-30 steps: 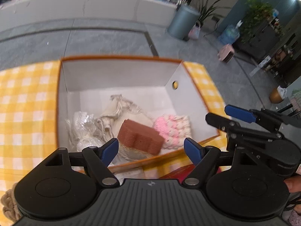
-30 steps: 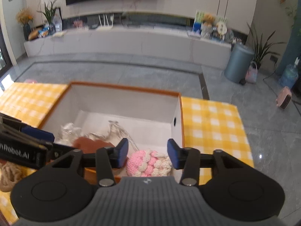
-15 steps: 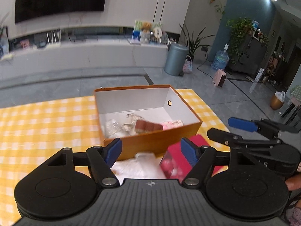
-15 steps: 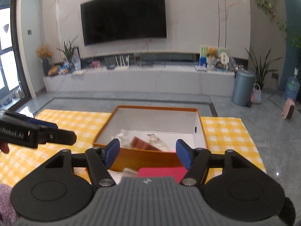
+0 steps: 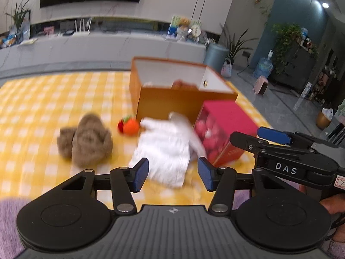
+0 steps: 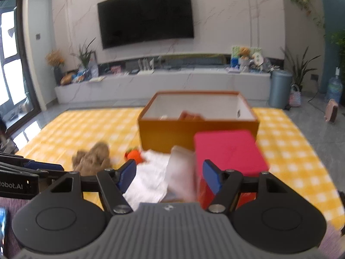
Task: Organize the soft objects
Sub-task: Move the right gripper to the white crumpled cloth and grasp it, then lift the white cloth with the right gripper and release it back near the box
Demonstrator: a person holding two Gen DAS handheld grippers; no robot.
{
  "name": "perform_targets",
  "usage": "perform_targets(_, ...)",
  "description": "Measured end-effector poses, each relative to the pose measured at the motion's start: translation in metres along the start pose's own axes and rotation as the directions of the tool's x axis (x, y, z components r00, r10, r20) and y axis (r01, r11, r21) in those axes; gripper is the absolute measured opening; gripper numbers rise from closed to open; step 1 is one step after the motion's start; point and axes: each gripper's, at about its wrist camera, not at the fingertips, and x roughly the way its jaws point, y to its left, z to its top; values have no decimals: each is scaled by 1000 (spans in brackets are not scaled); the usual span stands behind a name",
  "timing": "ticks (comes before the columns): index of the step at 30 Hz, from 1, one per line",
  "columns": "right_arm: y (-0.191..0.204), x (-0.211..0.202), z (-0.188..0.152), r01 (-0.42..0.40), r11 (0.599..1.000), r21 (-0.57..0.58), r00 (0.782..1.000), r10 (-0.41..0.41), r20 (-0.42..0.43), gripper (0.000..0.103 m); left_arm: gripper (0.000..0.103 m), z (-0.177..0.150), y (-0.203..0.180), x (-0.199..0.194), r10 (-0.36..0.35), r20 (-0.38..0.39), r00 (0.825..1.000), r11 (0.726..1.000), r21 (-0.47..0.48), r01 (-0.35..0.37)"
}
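A white cloth (image 5: pixel 166 149) lies crumpled on the yellow checked tablecloth (image 5: pixel 43 108), in front of the orange box (image 5: pixel 172 101). Left of the cloth sit a brown plush toy (image 5: pixel 86 139) and a small orange plush (image 5: pixel 129 126). My left gripper (image 5: pixel 173 173) hangs over the cloth's near edge; its jaws are closing and nothing is pressed between them. In the right wrist view, my right gripper (image 6: pixel 170 173) is open above the cloth (image 6: pixel 148 177), beside the red box (image 6: pixel 228 151). A brown block (image 6: pixel 190 115) peeks over the orange box's rim (image 6: pixel 198 119).
The red box (image 5: pixel 224 127) stands against the orange box's right front corner. My right gripper (image 5: pixel 258 138) shows at the right of the left wrist view. A purple sleeve (image 5: pixel 8 220) is at the lower left. Beyond the table are grey floor, a TV wall and a bin (image 6: pixel 280 88).
Both grippers pulled back from over the orange box, which now stands farther off. The plush toys, white cloth and red box came into view. Left jaws narrowed; right jaws widened.
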Motion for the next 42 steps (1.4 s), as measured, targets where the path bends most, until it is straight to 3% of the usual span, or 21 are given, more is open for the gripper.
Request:
perform_targets(9,19,26,-37,-46,999,-8,997,46,-68,66,54,-37,17,8,54,-87,995,998,-17,-56)
perform_targets(14,27,51,-44,-96,995,-31,987,91,-133,61,54,-31,28,14,66,-96,993,995,-64,-73)
perform_targets(18,30,77,-47,-91,995,-38,976,82,-201,54,54,-26,37,24,70,-108,992,992,-92,-80)
perform_targets(31,33,143,-38,-83,997,4,952,80,-296,54,54,-20,66,54,66,-179,982,981,-166,-97)
perform_targets(32,37,146,-38,-91,996,-9,951,84,-296,50,54,-20,68,55,67,-184,981,980,-171,-99)
perform_targets(34,47,151,-38,-117,992,-47,950,97,-296,29,54,-19,72,58,66,-190,980,978,-182,-101)
perform_targets(35,52,153,-38,-128,990,-66,948,103,-302,8,54,-19,74,58,64,-192,979,977,-187,-101)
perform_targets(36,56,155,-38,-139,987,-79,946,109,-306,0,54,-19,75,59,64,-193,979,976,-191,-102)
perform_targets(42,63,130,-25,-189,977,-101,959,161,-235,0,54,-20,84,48,77,-175,982,969,-217,-115)
